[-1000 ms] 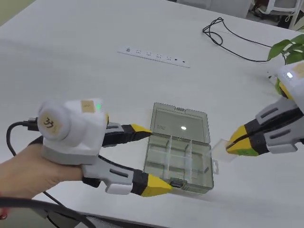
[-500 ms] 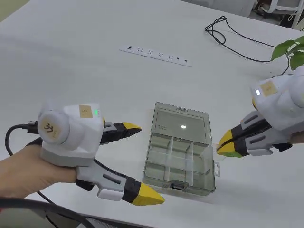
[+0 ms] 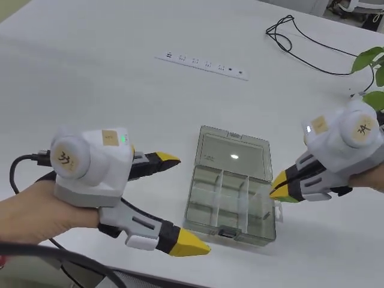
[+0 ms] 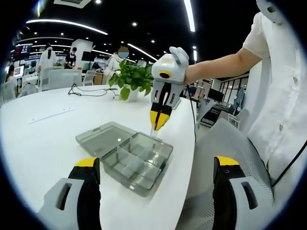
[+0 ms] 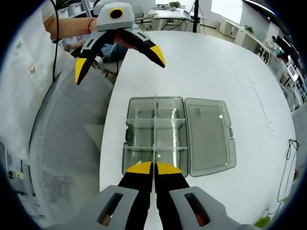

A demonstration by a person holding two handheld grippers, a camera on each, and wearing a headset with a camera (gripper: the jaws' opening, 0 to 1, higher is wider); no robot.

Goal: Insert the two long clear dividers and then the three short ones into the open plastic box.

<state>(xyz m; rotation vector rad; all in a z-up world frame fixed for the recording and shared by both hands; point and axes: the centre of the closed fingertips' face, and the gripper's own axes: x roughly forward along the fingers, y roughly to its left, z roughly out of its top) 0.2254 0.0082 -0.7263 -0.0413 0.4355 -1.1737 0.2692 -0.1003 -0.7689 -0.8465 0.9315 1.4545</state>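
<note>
Gripping a clear divider [image 5: 154, 139] in my right gripper [image 5: 154, 167], jaws clenched on it. The sheet is showing edge-on as a thin line in right gripper view. Am holding it upright over the right side of the open plastic box [image 3: 231, 207], lower edge reaching down by the tray's rim. Can't tell if it's touching or sitting in a slot.

Left gripper [image 3: 181, 201] is hovering just beside the box's left side. Its jaws are spread wide, gripping nothing, and are apart from the box.

Box is sitting near the near edge of the desk [image 3: 90, 72], w/ lid [image 3: 235, 157] lying flat open toward the far edge. Clear dividers are already standing in the tray, splitting it into compartments; exact count unclear.

Power strip [image 3: 204, 63] is lying farther back toward the far edge. Black cable [image 3: 300, 42] is curling at the far right corner. Plant [image 3: 373, 60] leaves are poking in at the right edge.
</note>
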